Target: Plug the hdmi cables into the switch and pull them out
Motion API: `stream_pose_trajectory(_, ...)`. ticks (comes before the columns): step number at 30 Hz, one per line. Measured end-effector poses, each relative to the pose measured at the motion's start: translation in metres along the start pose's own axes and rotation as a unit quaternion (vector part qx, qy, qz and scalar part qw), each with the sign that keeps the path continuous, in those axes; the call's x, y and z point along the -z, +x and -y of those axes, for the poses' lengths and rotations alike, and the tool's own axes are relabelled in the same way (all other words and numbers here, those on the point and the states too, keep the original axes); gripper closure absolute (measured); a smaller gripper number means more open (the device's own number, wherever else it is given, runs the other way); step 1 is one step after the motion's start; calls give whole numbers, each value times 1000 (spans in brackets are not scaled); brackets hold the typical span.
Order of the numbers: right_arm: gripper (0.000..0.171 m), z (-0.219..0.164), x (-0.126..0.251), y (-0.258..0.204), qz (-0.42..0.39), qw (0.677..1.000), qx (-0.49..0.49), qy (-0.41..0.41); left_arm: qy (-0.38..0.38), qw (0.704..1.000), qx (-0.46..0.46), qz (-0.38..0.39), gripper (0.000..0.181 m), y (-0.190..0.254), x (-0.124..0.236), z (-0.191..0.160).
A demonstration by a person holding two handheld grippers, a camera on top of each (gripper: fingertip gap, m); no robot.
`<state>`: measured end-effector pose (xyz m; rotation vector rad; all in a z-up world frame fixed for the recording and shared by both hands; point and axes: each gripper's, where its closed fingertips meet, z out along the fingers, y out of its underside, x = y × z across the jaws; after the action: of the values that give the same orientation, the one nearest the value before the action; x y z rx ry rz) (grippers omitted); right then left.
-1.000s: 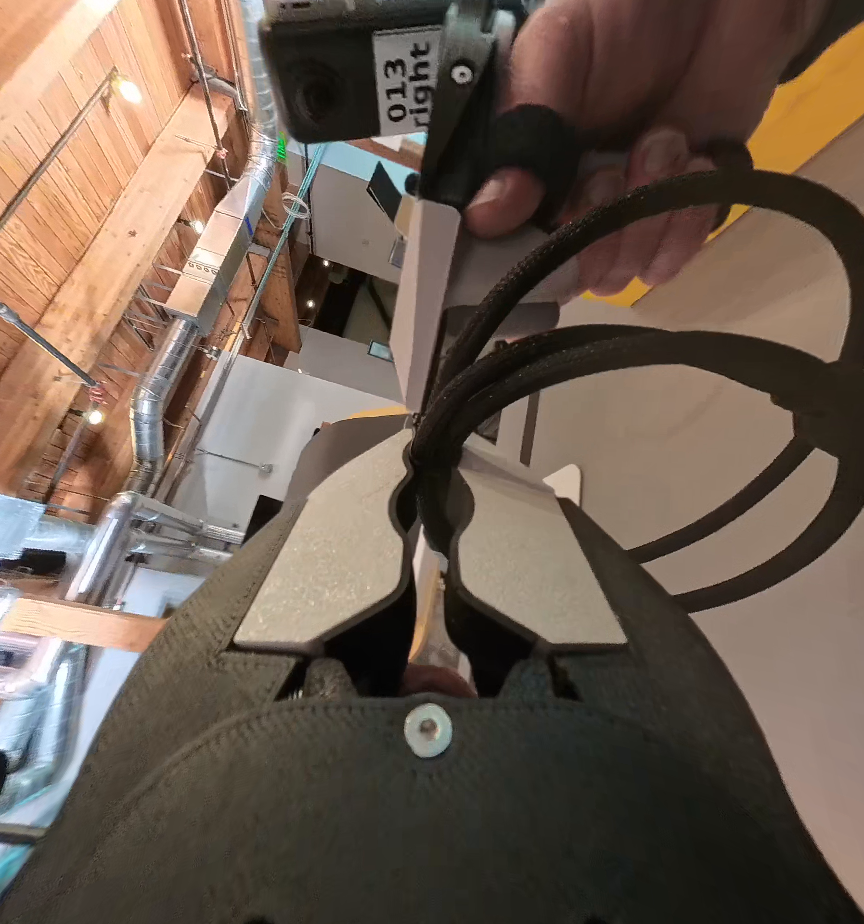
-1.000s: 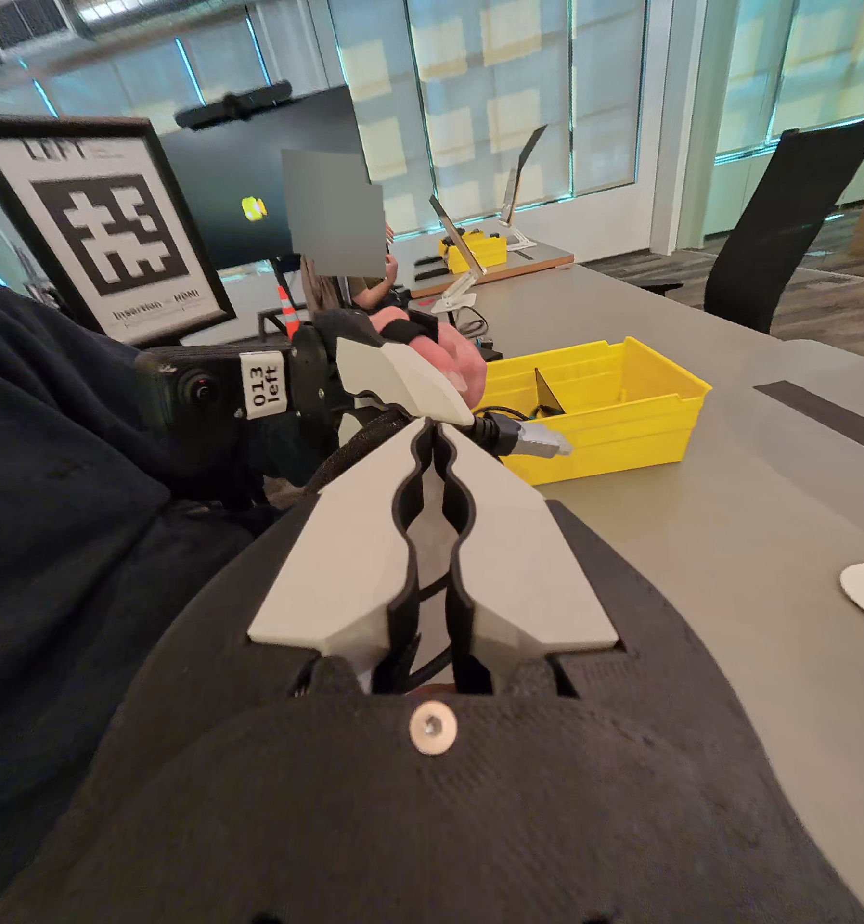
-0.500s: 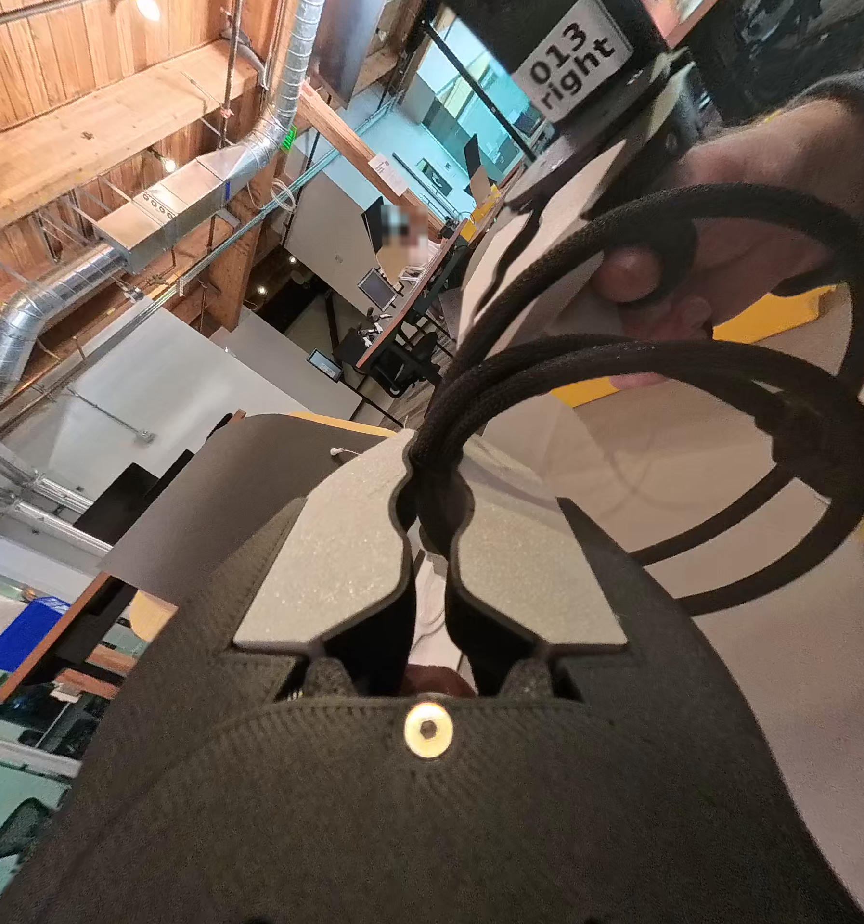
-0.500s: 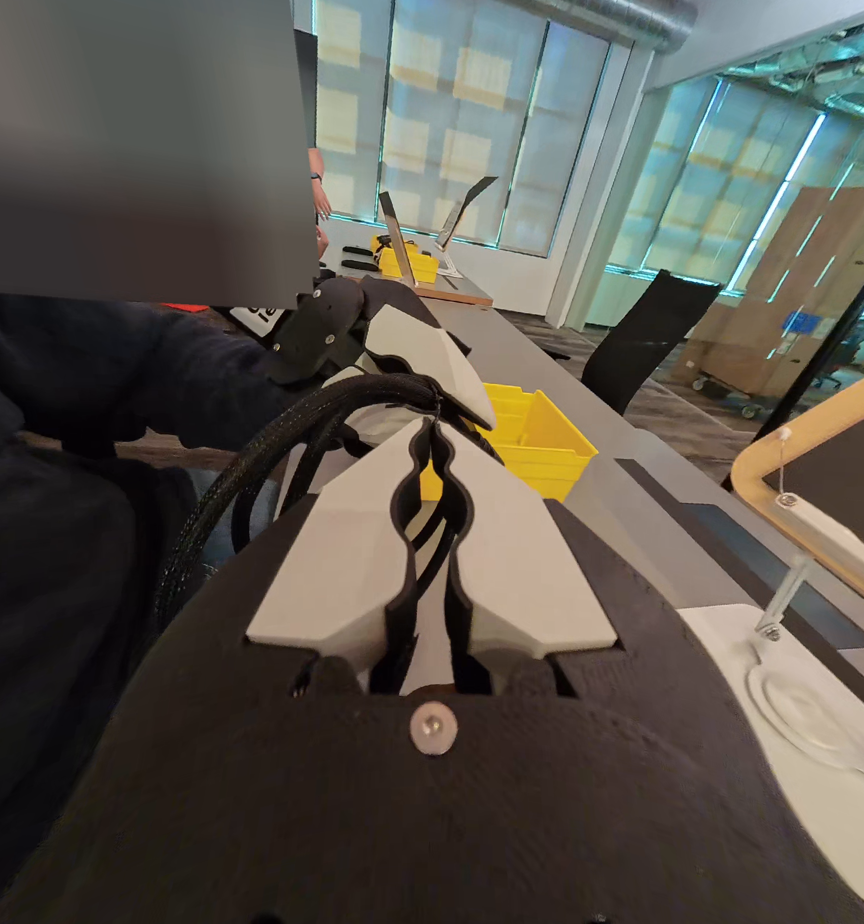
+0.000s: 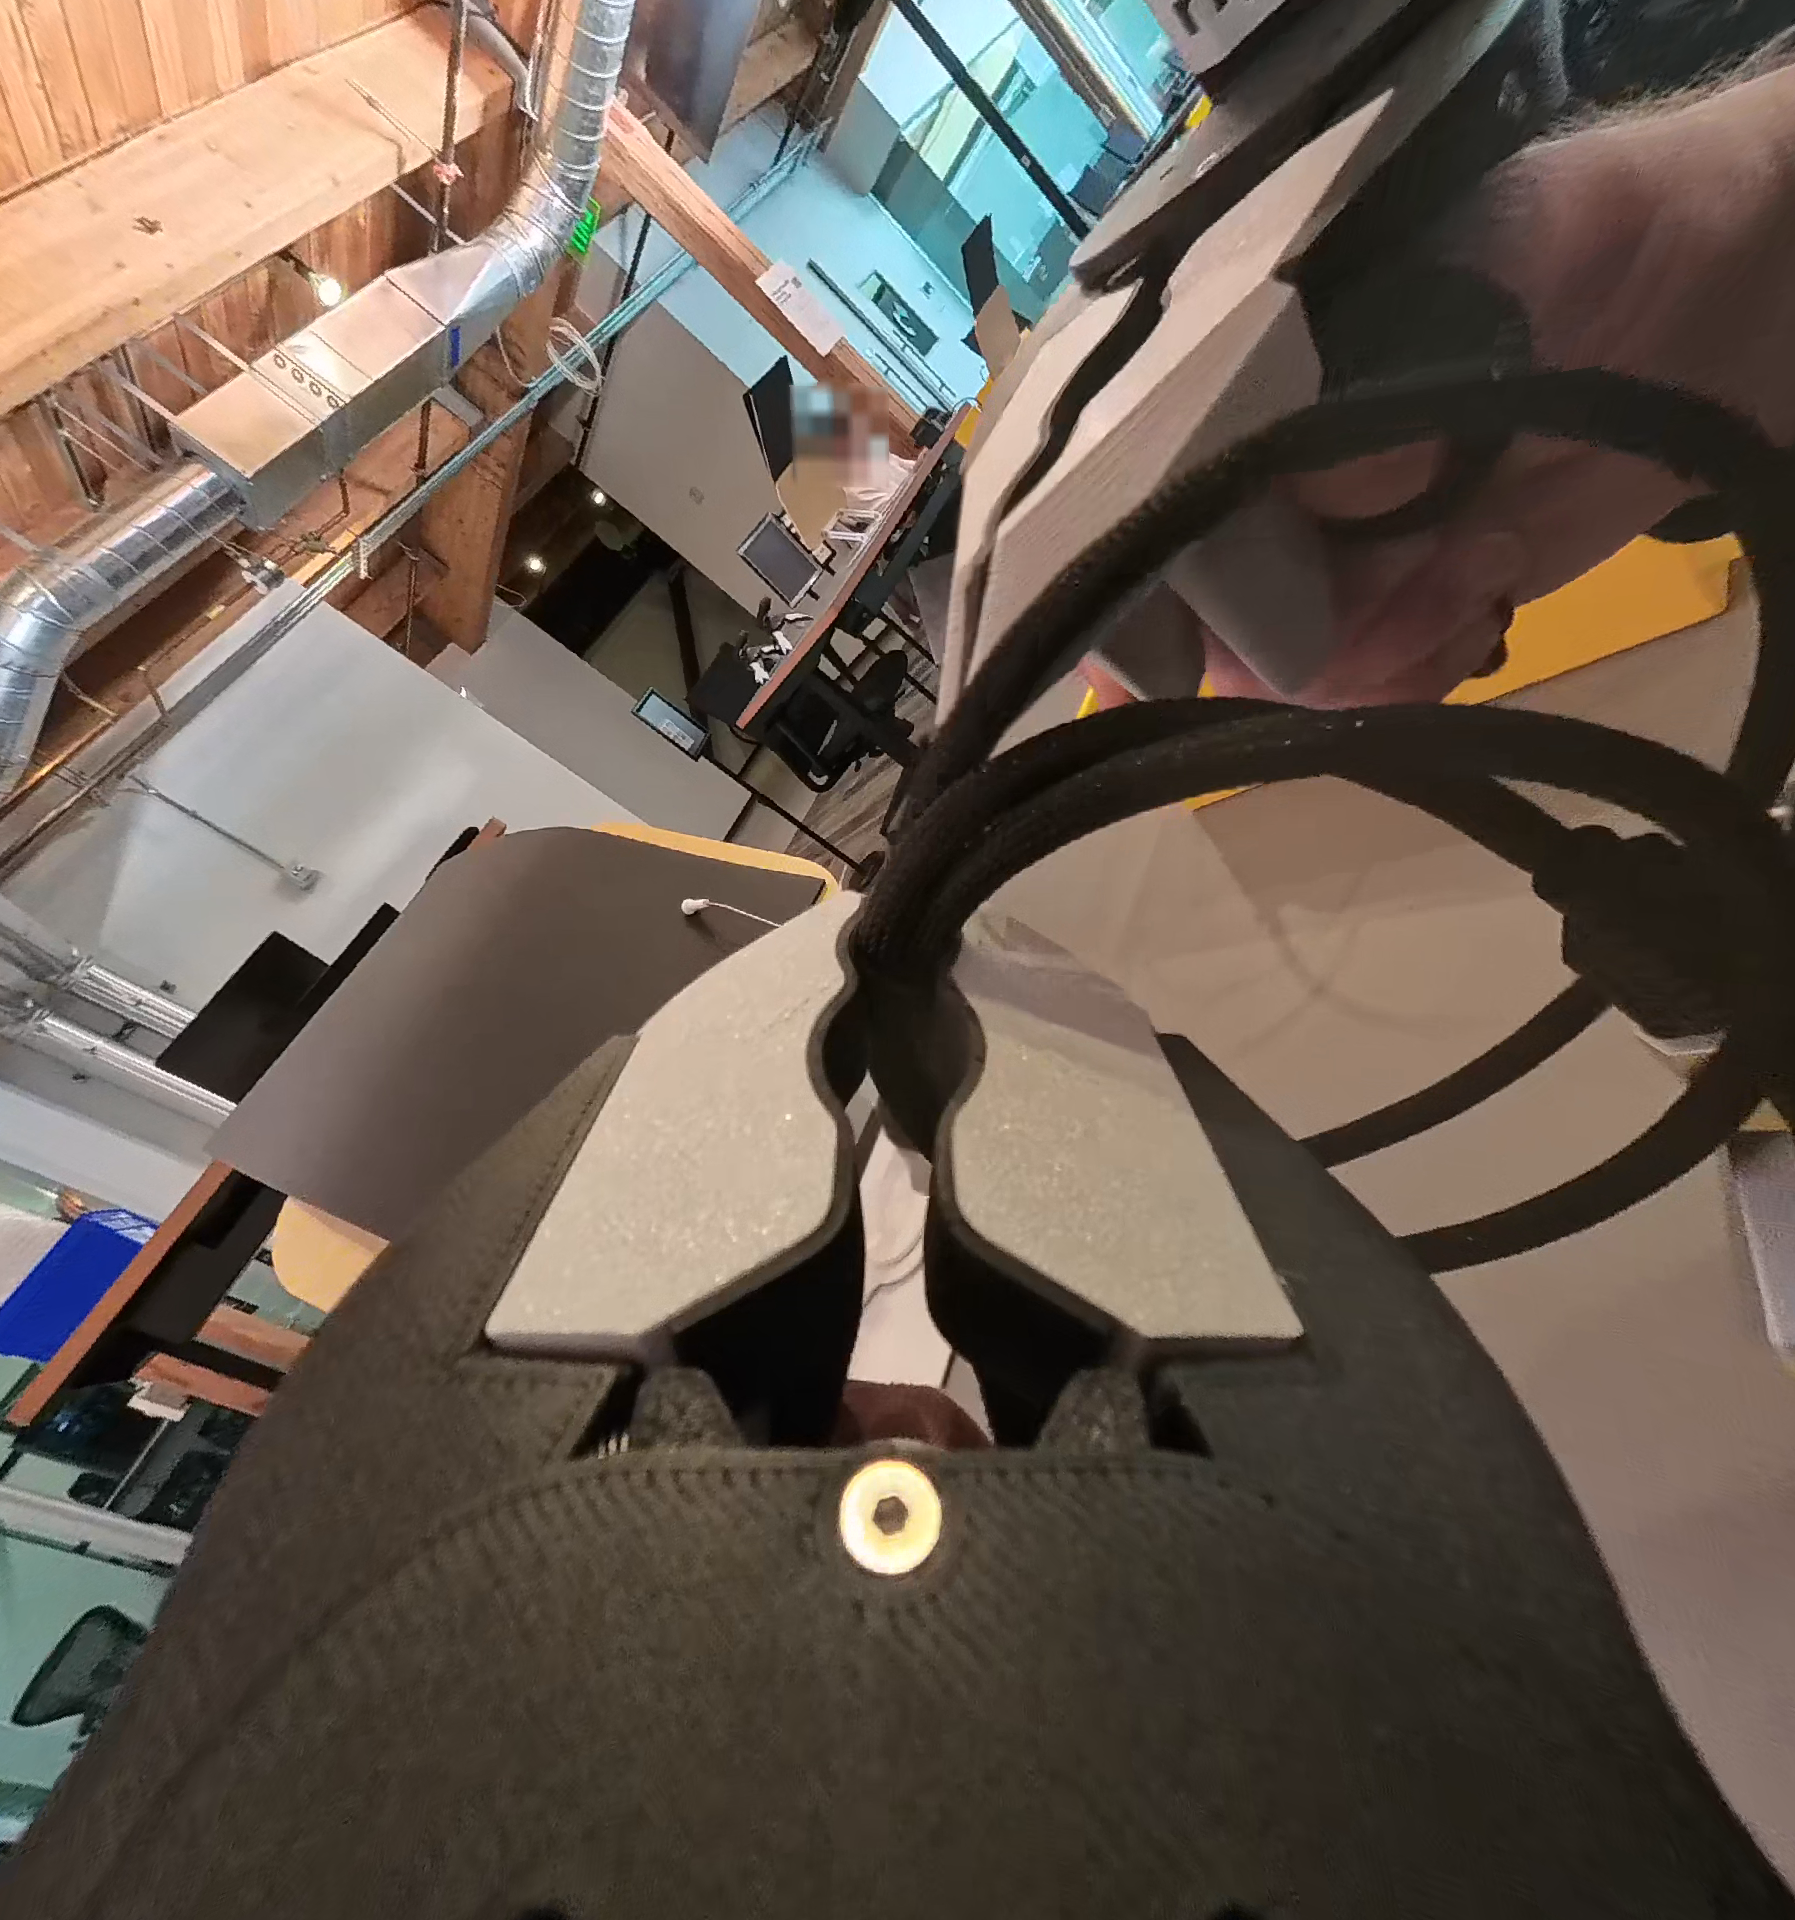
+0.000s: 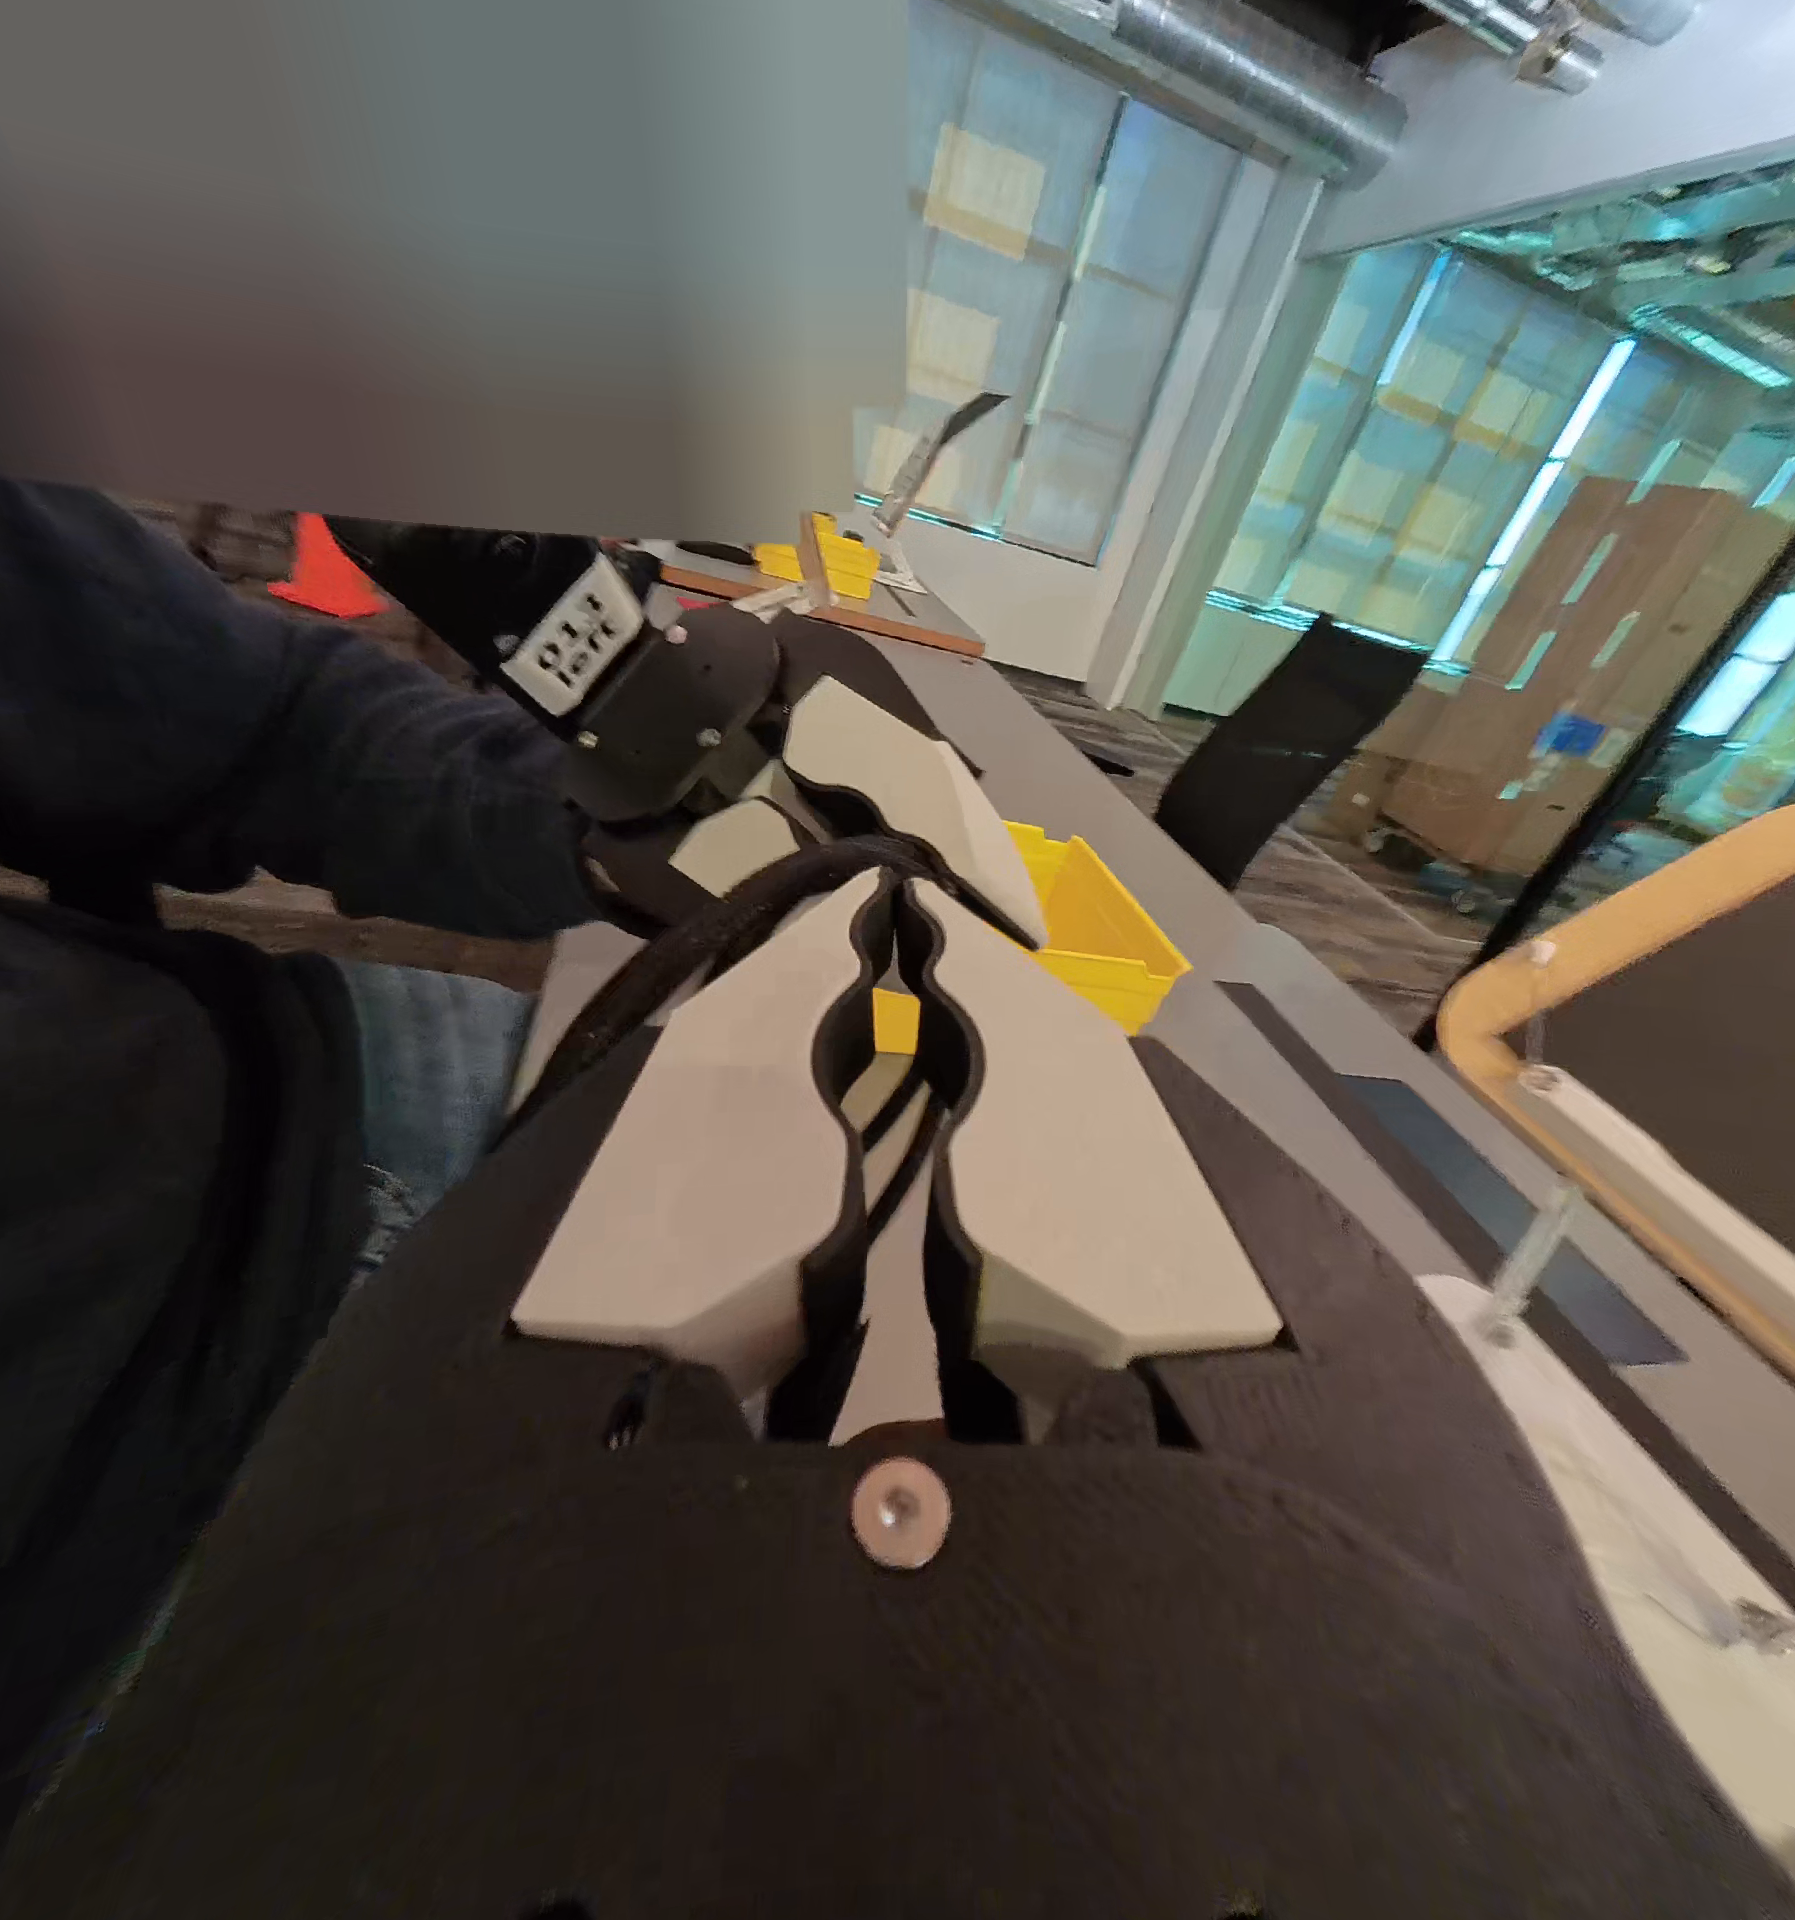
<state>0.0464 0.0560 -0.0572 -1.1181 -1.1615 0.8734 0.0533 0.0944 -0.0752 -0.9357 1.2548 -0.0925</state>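
Note:
A black braided HDMI cable [image 5: 1392,748] hangs in loops, bundled by a black tie [image 5: 1651,935]. My left gripper [image 5: 898,925] is shut on the cable at its fingertips and is held up in the air, tilted toward the ceiling. My right gripper [image 6: 895,883] is shut, and the cable [image 6: 685,956] runs into its tips from the left. The two grippers meet tip to tip. The left gripper [image 6: 903,790] shows in the right wrist view. The right gripper [image 5: 986,582] and the hand holding it show in the left wrist view. No switch is in view.
A yellow bin [image 6: 1111,935] stands on the long grey table [image 6: 1288,1049] just beyond the grippers. A white pad [image 6: 1558,1538] and a dark divider with a tan rim [image 6: 1495,997] are at the right. The person's dark sleeve [image 6: 249,748] fills the left. The tips of both grippers are at nearly the same place.
Both grippers have swung and rolled, so the right view now looks farther right along the table. The left gripper has kept its hold on the cable. The cable plug seen a second ago is out of sight.

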Motion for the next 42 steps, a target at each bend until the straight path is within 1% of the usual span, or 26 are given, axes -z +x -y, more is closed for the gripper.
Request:
stream_pose_trajectory(2, 171, -7, 3, 7, -35, 998, 48, -25, 1, 1000, 1, 0, 175, 0, 0, 0)
stream_pose_trajectory(3, 166, -11, 4, 9, -51, 995, 78, -42, 3, 1000, 5, -2, 175, 0, 0, 0)
stream_pose_trajectory(6, 158, -15, 3, 3, -57, 986, 143, -60, 4, 1000, 14, -8, 175, 2, 0, 1)
stream_pose_trajectory(7, 158, -17, 3, 2, -63, 982, 166, -69, 3, 1000, 17, -10, 175, 3, -1, 0)
stream_pose_trajectory(10, 164, -23, 0, 3, -86, 961, 238, -107, 3, 1000, 26, -12, 175, 4, -1, 0)
stream_pose_trajectory(13, 166, -19, -2, 2, -104, 952, 266, -107, 5, 1000, 28, -13, 175, 4, -1, 2)
stream_pose_trajectory(19, 163, -11, 3, 7, -133, 936, 310, -106, 1, 999, 28, -15, 175, 3, 0, 0)
stream_pose_trajectory(23, 164, -8, 3, 1, -120, 911, 380, -106, -3, 999, 27, -24, 175, 6, -1, -1)
stream_pose_trajectory(26, 169, -11, 1, 2, -114, 889, 424, -128, -8, 999, 19, -34, 175, 10, -2, -2)
stream_pose_trajectory(28, 171, -15, 0, 2, -104, 881, 440, -141, -13, 999, 12, -42, 175, 13, -2, -3)
stream_pose_trajectory(30, 171, -18, 1, 2, -94, 886, 428, -153, -18, 999, 0, -42, 175, 14, -2, -5)
stream_pose_trajectory(32, 171, -17, 1, 5, -98, 901, 395, -149, -15, 999, -4, -38, 175, 13, -2, -4)
stream_pose_trajectory(33, 171, -14, 2, 7, -106, 914, 365, -141, -13, 999, -6, -34, 175, 12, -2, -3)
stream_pose_trajectory(35, 171, -11, 3, 10, -102, 955, 255, -111, -7, 999, -15, -29, 175, 11, -1, 0)
stream_pose_trajectory(37, 171, -11, 3, 13, -85, 983, 141, -77, 2, 999, -26, -20, 175, 10, 1, 5)
stream_pose_trajectory(39, 171, -15, 3, 15, -67, 996, 44, -47, 11, 999, -30, -10, 175, 8, 3, 11)
stream_pose_trajectory(40, 171, -17, 2, 15, -63, 997, 22, -39, 14, 999, -32, -9, 175, 8, 3, 12)
stream_pose_trajectory(42, 171, -20, 2, 15, -65, 997, 7, -37, 13, 999, -28, -13, 175, 10, 3, 12)
